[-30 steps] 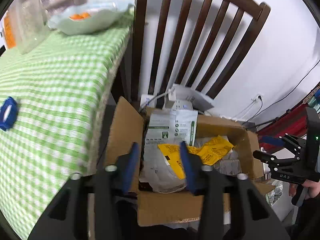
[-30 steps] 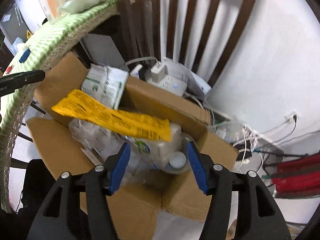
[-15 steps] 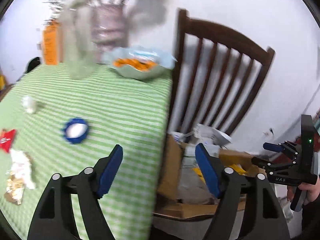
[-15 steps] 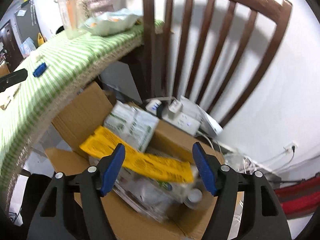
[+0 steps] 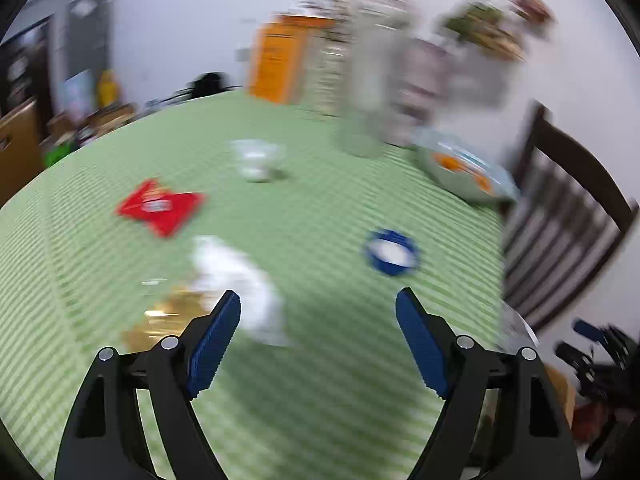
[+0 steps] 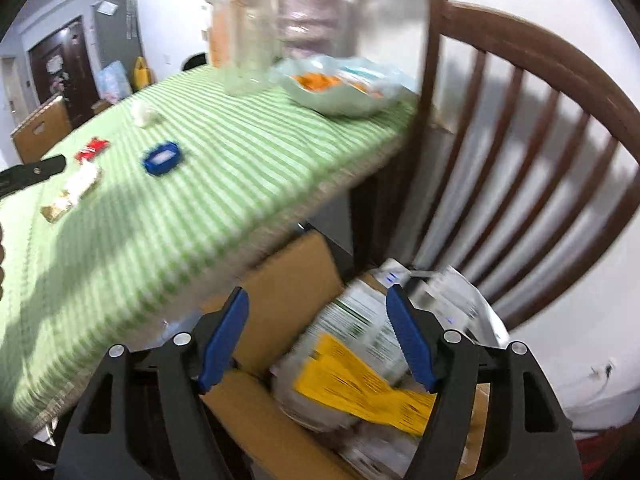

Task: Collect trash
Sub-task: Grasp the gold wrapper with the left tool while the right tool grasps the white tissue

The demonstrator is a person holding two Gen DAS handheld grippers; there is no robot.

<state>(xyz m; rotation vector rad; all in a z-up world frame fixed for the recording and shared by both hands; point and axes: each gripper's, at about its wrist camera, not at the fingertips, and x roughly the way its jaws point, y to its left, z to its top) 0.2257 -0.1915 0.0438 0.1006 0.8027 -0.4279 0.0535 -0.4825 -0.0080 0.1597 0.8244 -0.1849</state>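
Green-striped tablecloth (image 5: 320,208) under gaping left claw (image 5: 318,320), red wrapper (image 5: 160,206) ahead.

Both fisheye views are evenly and brightly lit, bend straight lines near the rim and darken to black corners. The left wrist view is heavily motion-smeared. The right wrist view is sharper, with soft shadows across the green striped tablecloth (image 6: 168,216).

Red wrapper (image 5: 160,207), white-gold wrapper (image 5: 224,292), blue lid (image 5: 391,252) on tablecloth.
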